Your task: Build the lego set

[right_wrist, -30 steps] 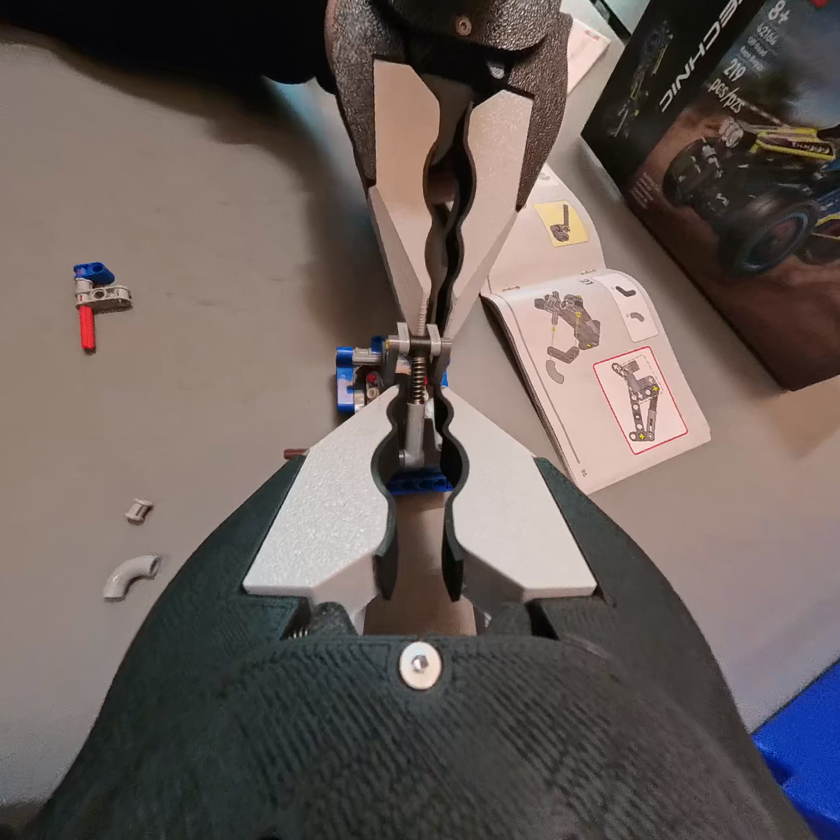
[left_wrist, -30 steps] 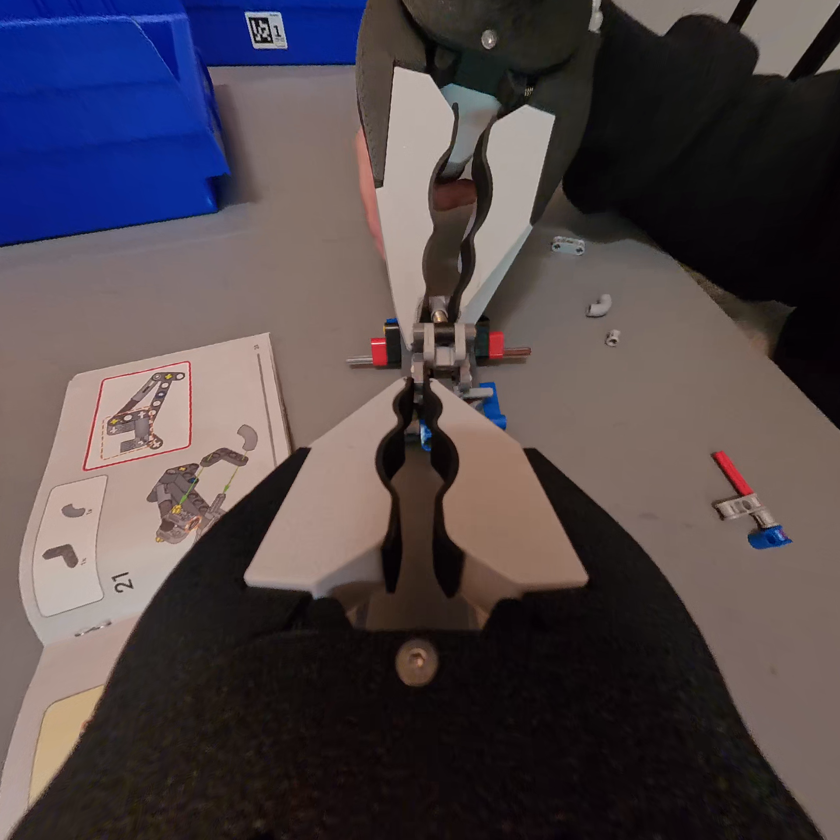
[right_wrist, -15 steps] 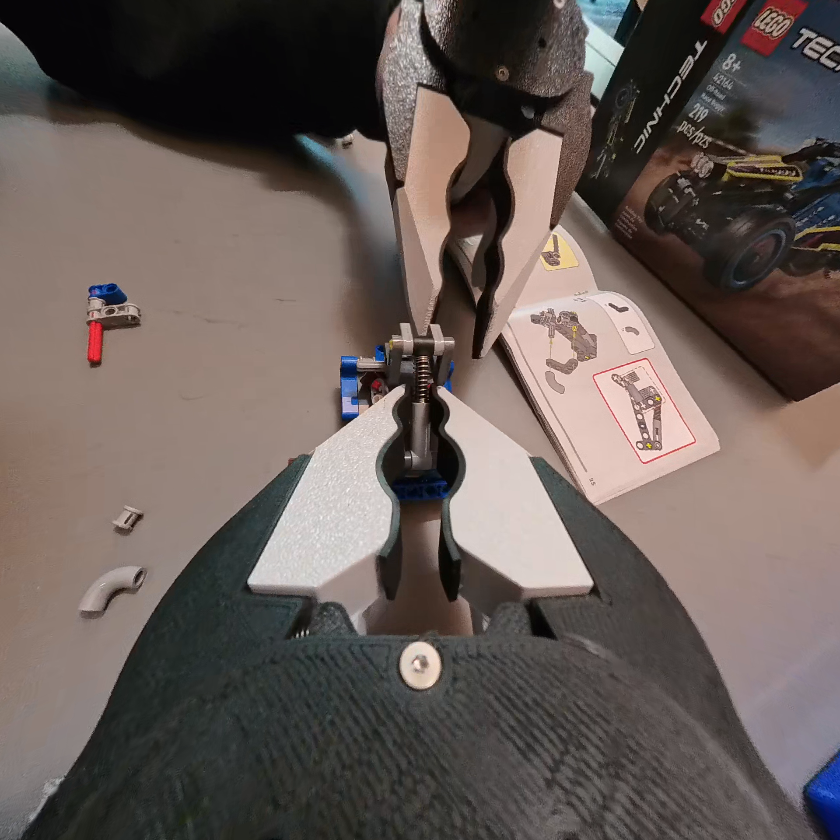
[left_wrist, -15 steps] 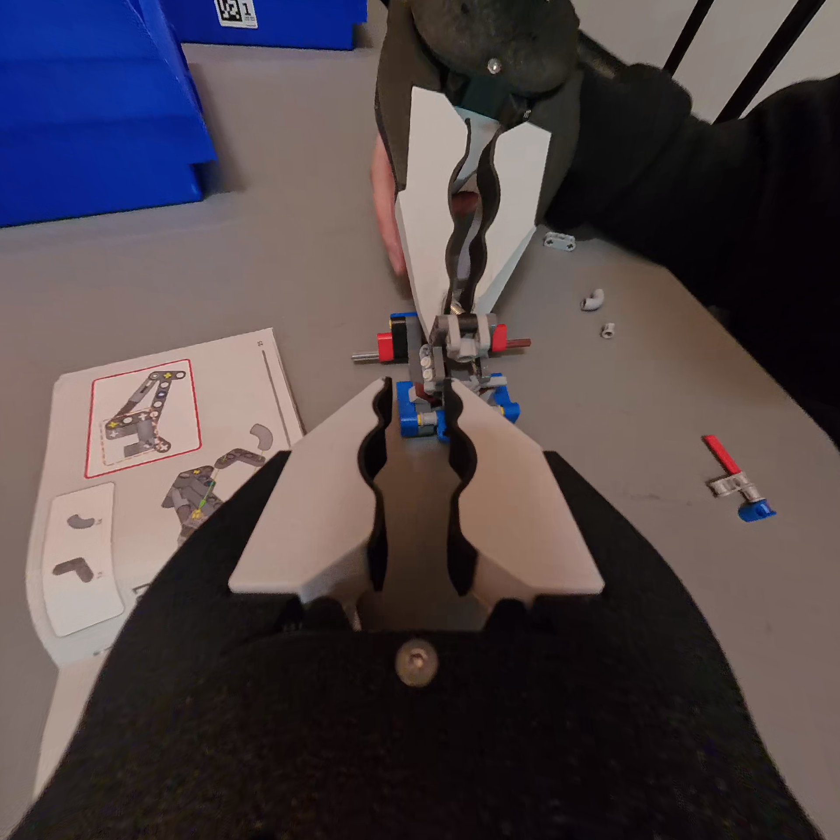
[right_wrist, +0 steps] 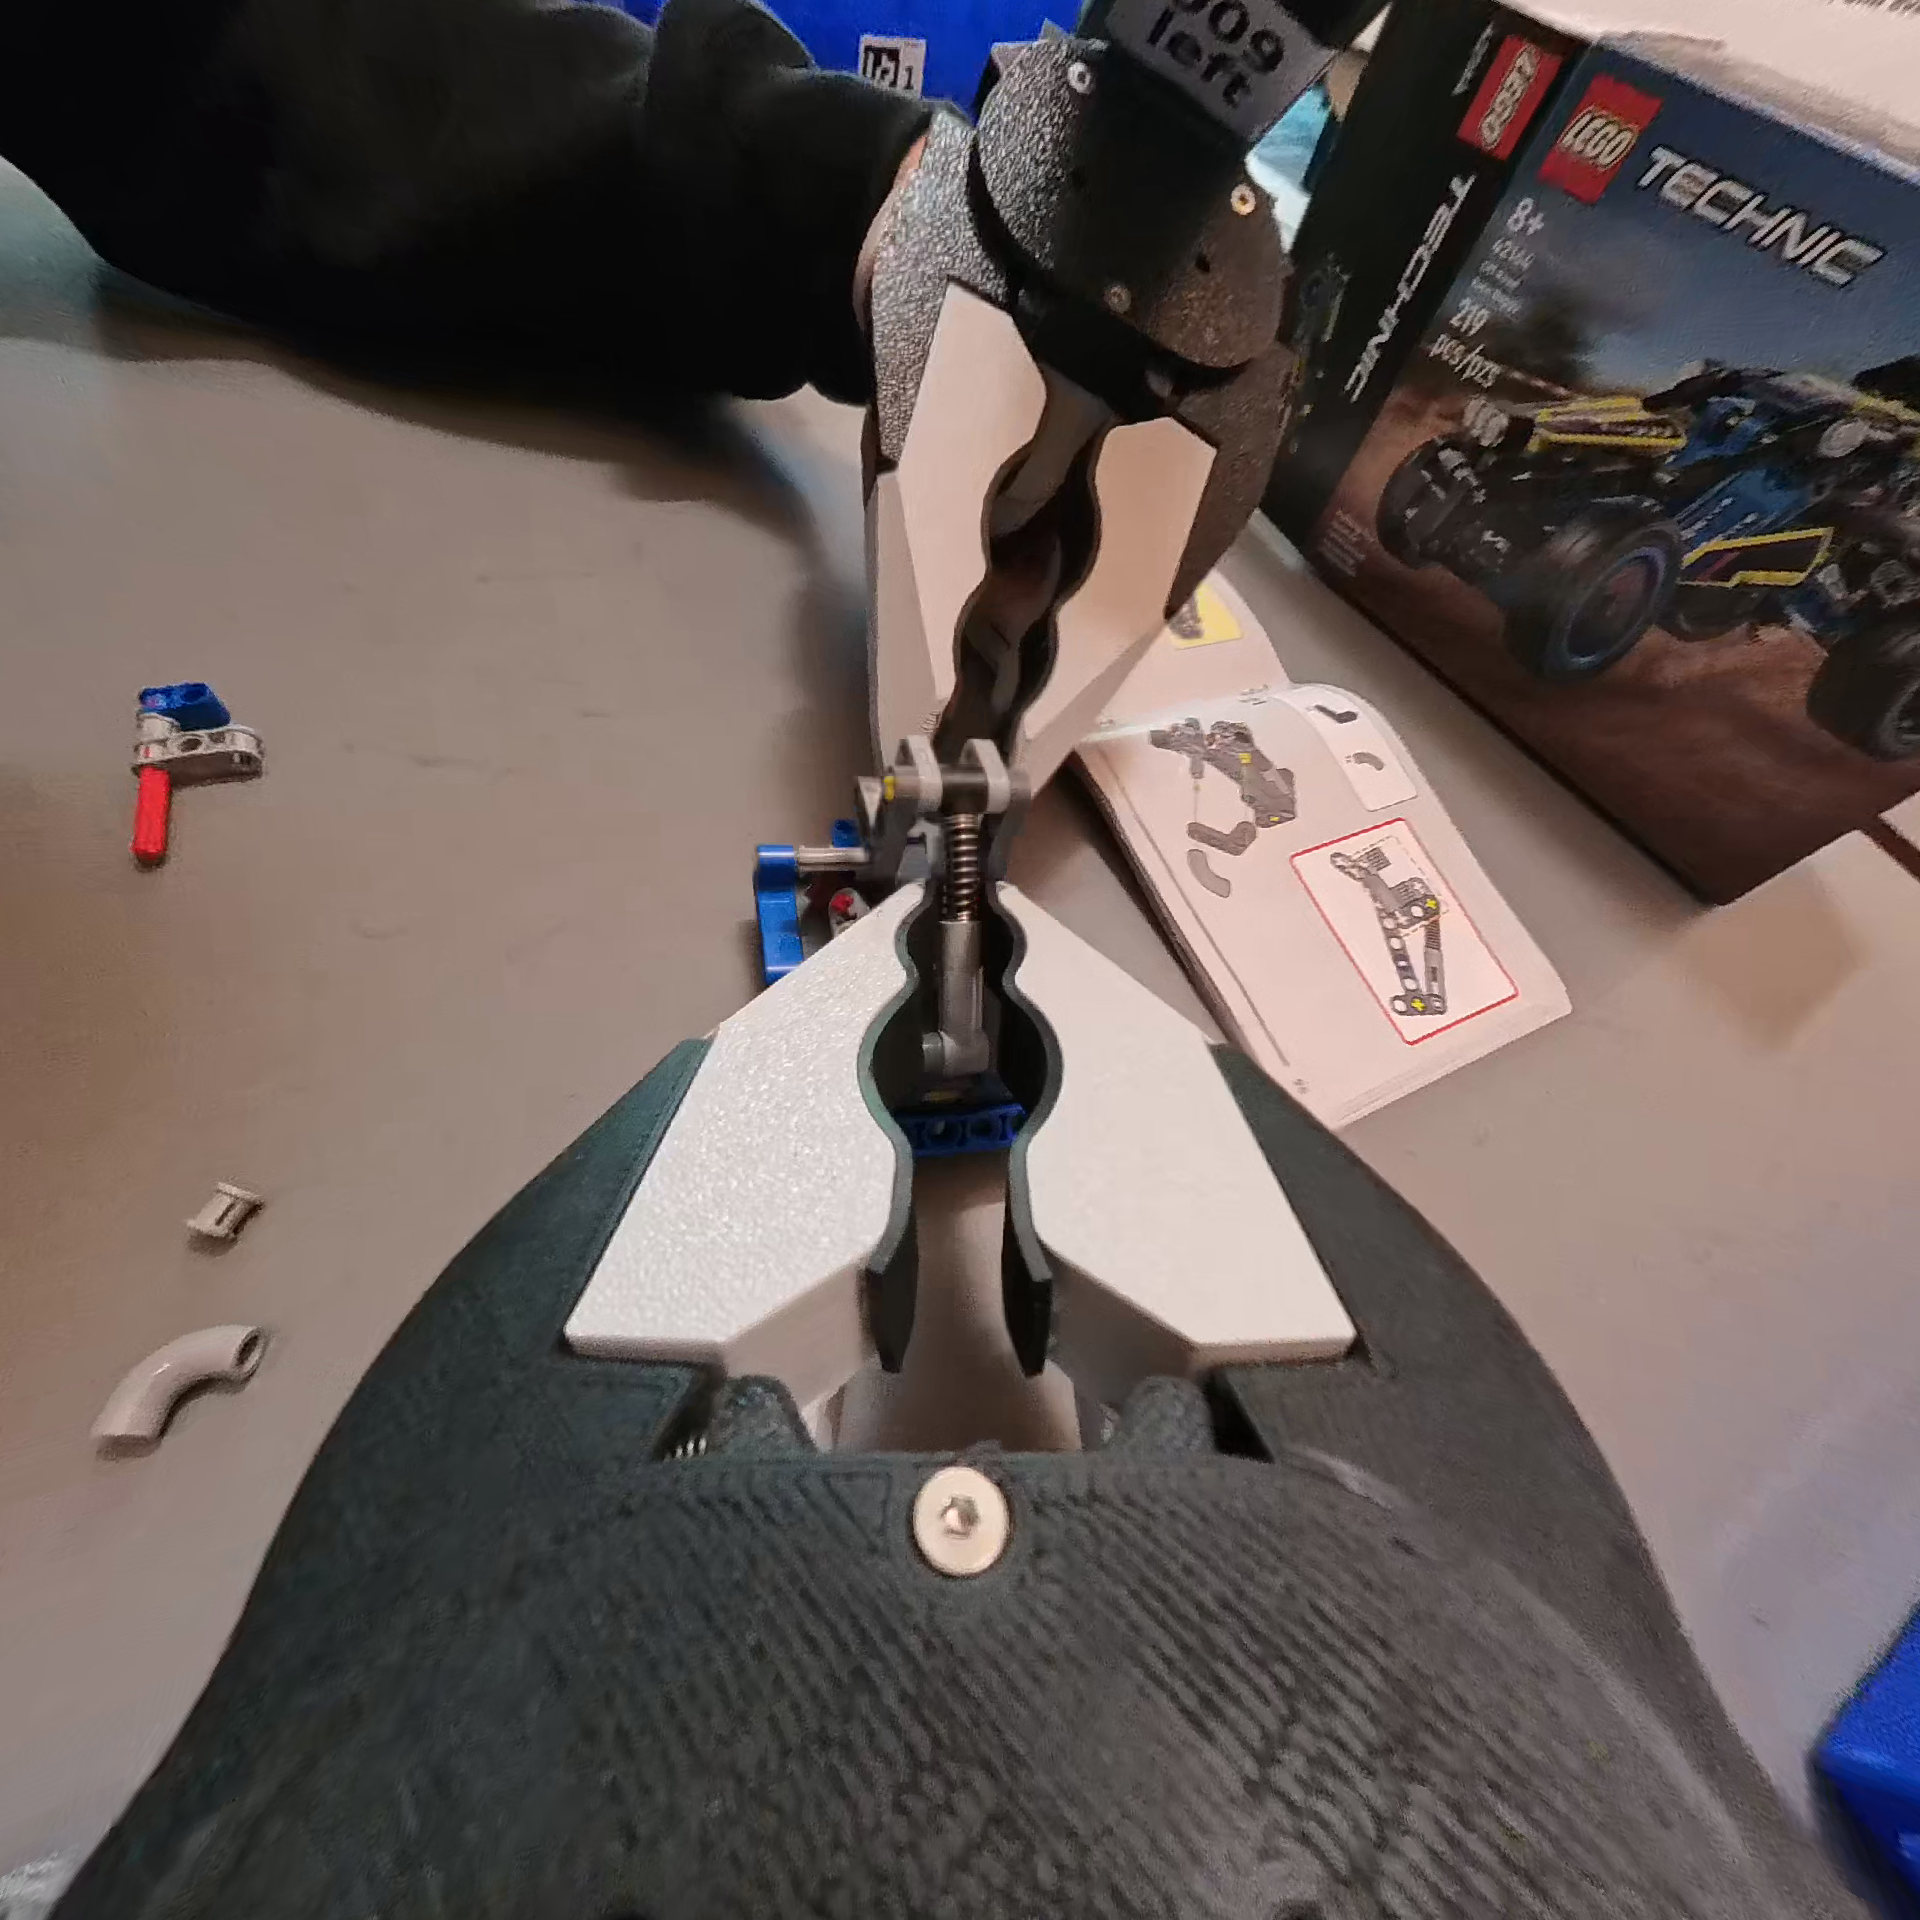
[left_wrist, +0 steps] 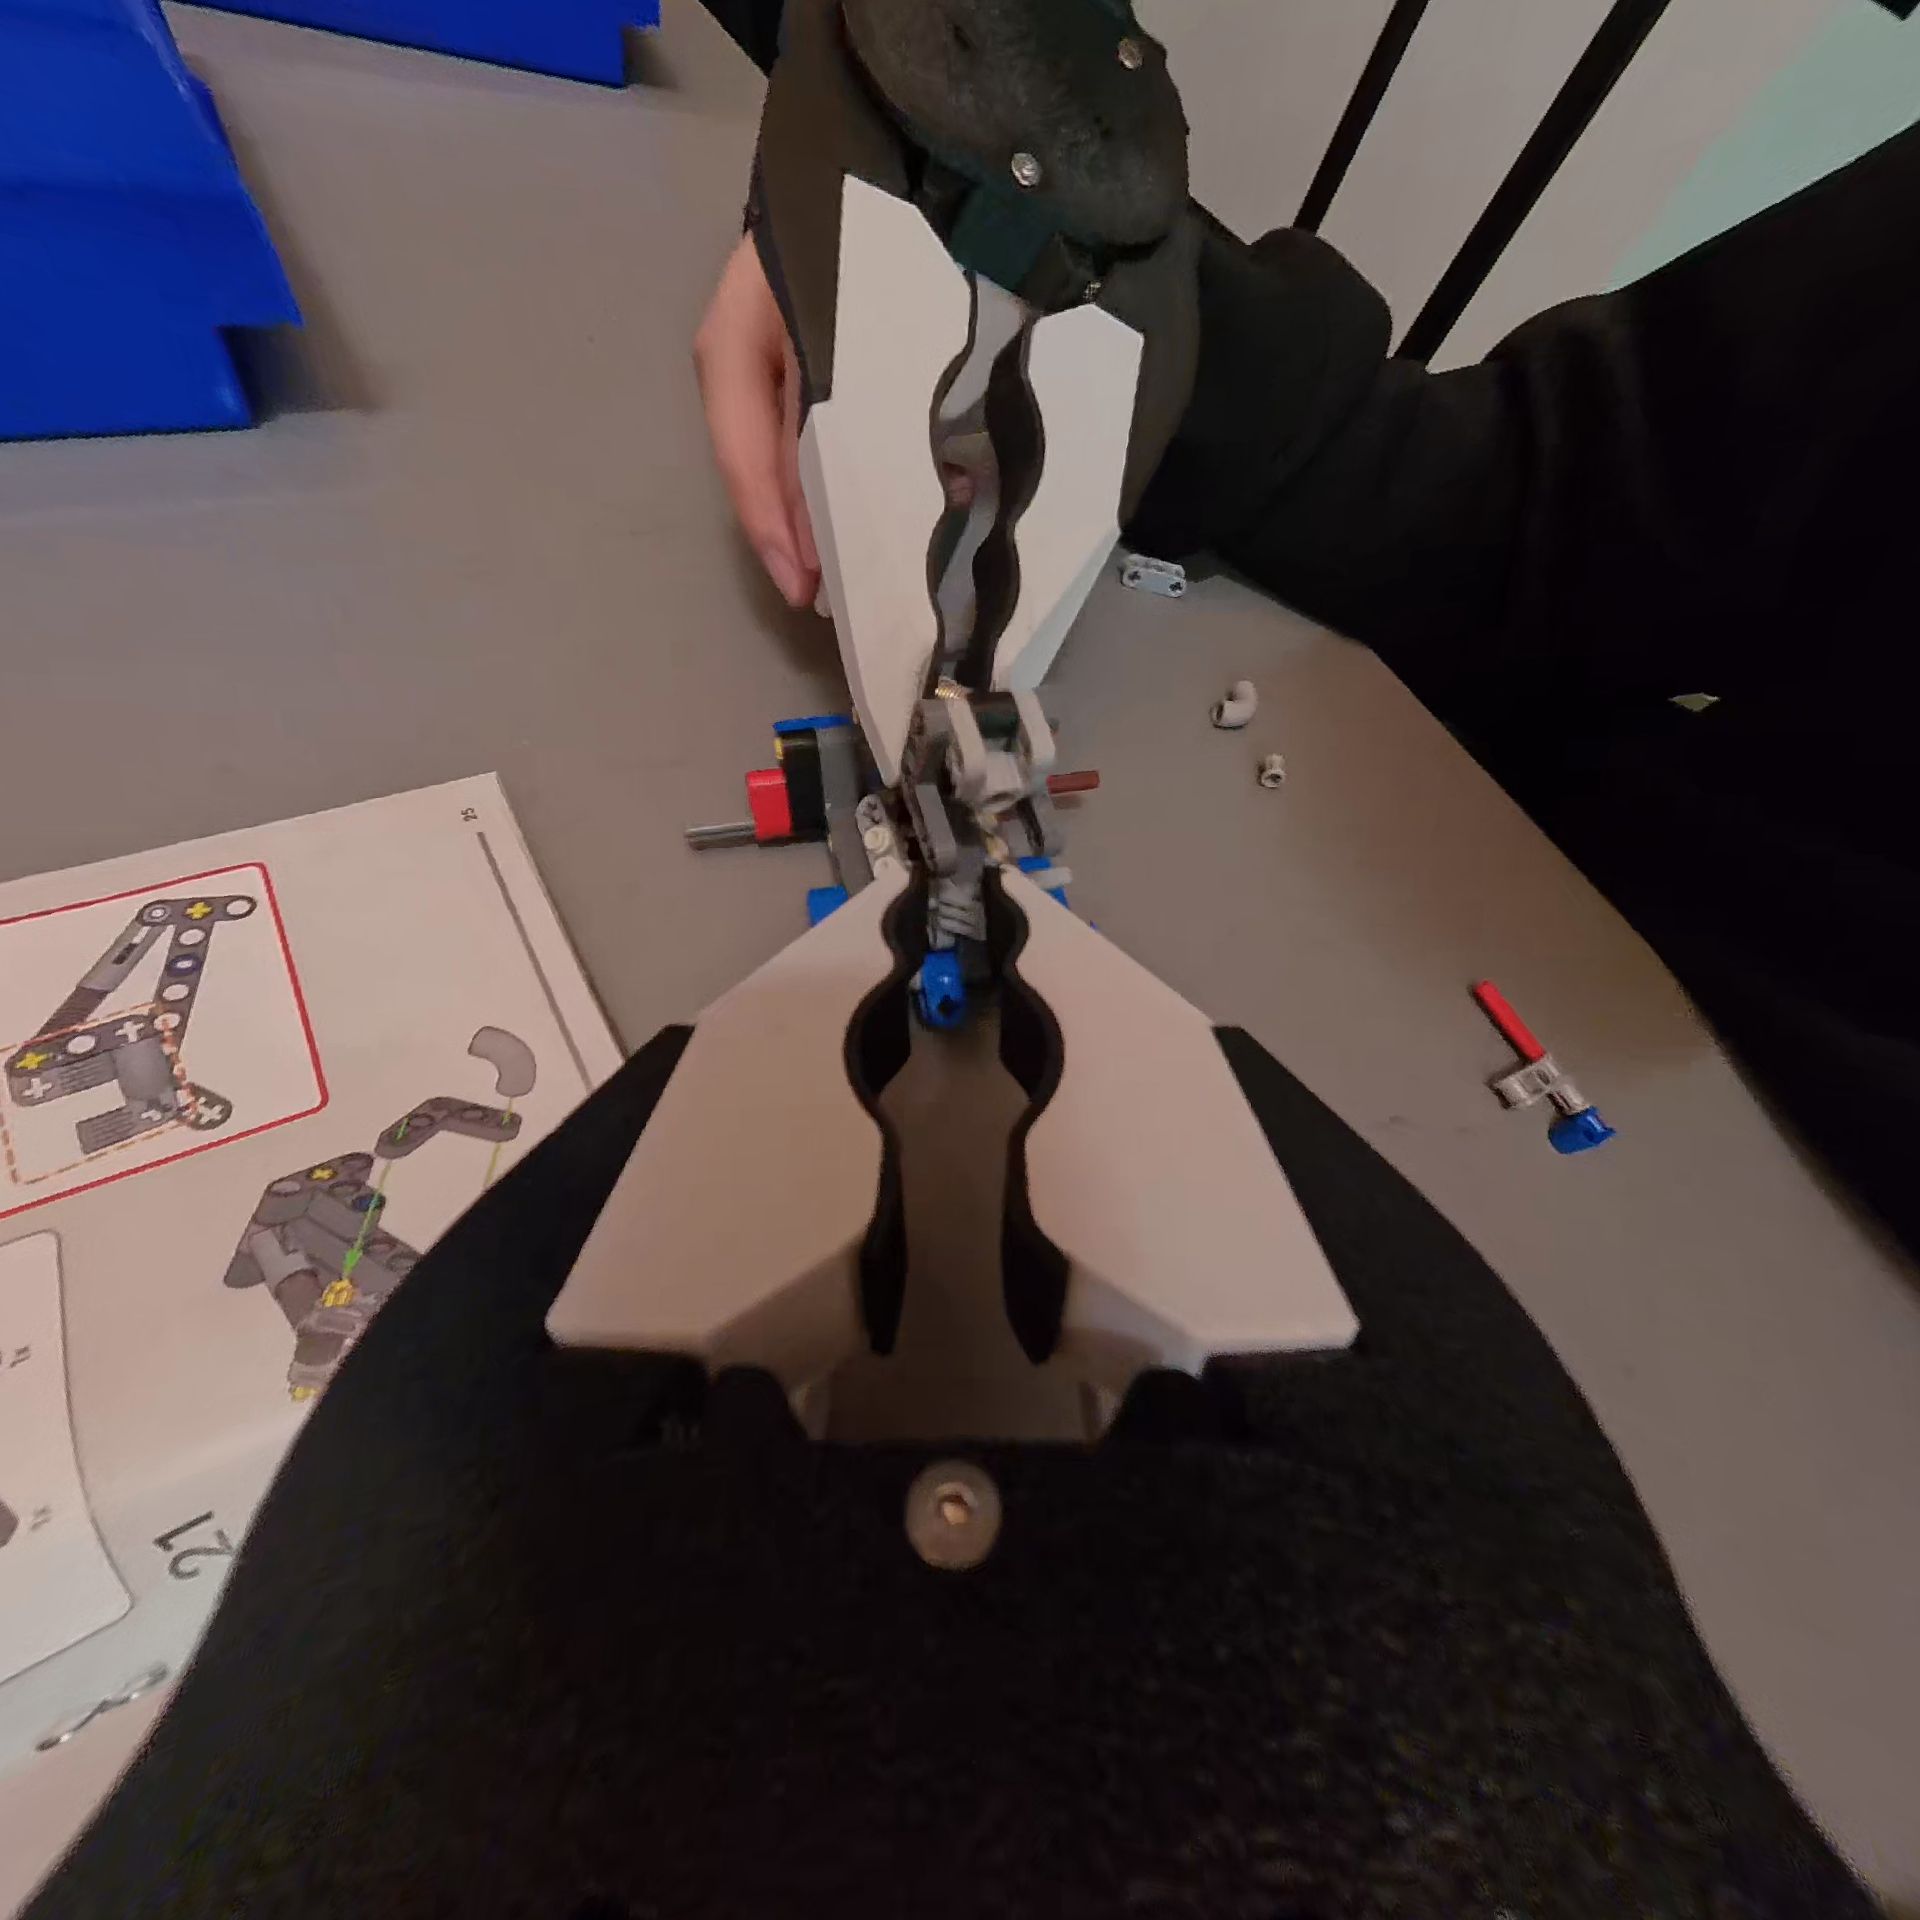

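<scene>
Close in, the right gripper (right_wrist: pixel 961 914) pinches the grey spring strut (right_wrist: pixel 958 940) of the small brick model (left_wrist: pixel 935 810), its fingers pressed against the strut on both sides just below the coil. The model sits on the grey table (right_wrist: pixel 468 675), between the two tools. From the opposite side the left gripper (left_wrist: pixel 951 904) closes on the model's lower end, fingers nearly together around grey and blue pieces. Off to one side lie loose parts: a grey elbow tube (right_wrist: pixel 182 1382), a small grey connector (right_wrist: pixel 223 1210) and a red pin with a blue cap (right_wrist: pixel 171 758). On the other side the open instruction booklet (right_wrist: pixel 1340 894) lies flat beside the model. Farther back stands the toy box (right_wrist: pixel 1662 436), and blue bins (left_wrist: pixel 125 229) sit at the far edge.
</scene>
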Available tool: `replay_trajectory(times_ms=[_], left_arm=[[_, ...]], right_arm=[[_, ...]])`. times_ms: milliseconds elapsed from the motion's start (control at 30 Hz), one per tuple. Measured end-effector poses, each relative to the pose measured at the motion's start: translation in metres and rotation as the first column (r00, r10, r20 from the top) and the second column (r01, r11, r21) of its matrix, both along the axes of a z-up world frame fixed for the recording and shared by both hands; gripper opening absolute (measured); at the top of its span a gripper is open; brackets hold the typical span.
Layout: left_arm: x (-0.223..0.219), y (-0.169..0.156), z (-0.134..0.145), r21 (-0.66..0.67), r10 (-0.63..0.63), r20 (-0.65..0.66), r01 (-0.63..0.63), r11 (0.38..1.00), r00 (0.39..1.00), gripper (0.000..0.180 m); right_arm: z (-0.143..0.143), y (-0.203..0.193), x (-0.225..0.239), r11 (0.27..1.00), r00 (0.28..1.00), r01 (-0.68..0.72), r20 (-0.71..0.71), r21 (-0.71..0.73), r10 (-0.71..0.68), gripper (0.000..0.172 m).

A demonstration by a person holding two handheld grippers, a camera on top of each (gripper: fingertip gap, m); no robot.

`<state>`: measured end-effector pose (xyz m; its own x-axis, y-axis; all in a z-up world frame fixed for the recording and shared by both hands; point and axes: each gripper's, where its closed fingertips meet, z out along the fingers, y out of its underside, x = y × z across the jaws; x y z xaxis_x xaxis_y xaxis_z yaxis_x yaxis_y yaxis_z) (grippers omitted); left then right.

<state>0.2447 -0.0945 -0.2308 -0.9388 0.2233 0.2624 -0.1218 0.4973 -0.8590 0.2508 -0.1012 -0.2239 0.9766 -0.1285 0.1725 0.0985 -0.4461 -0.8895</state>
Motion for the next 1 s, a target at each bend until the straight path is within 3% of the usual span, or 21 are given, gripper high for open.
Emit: replay_trajectory(times_ms=[433,567,800,1000], left_arm=[[0.0,0.0,0.002,-0.016,0.033,0.114,-0.032,0.999,0.993,0.0],[0.001,0.006,-0.013,0.066,0.007,0.208,-0.022,0.998,0.978,0.0],[0.001,0.0,0.013,-0.032,0.053,0.152,-0.049,0.998,0.987,0.001],[-0.006,-0.003,0.002,0.009,0.009,0.225,-0.011,1.0,0.974,0.0]], right_arm=[[0.0,-0.005,0.001,1.0,0.996,0.016,0.09,-0.008,-0.015,0.004],[-0.002,-0.006,0.001,1.0,0.994,0.016,0.11,-0.026,-0.013,0.004],[-0.002,-0.007,0.002,1.0,0.994,0.02,0.111,-0.021,-0.018,0.004],[0.001,-0.008,0.002,1.0,0.993,0.021,0.112,-0.006,-0.02,0.004]])
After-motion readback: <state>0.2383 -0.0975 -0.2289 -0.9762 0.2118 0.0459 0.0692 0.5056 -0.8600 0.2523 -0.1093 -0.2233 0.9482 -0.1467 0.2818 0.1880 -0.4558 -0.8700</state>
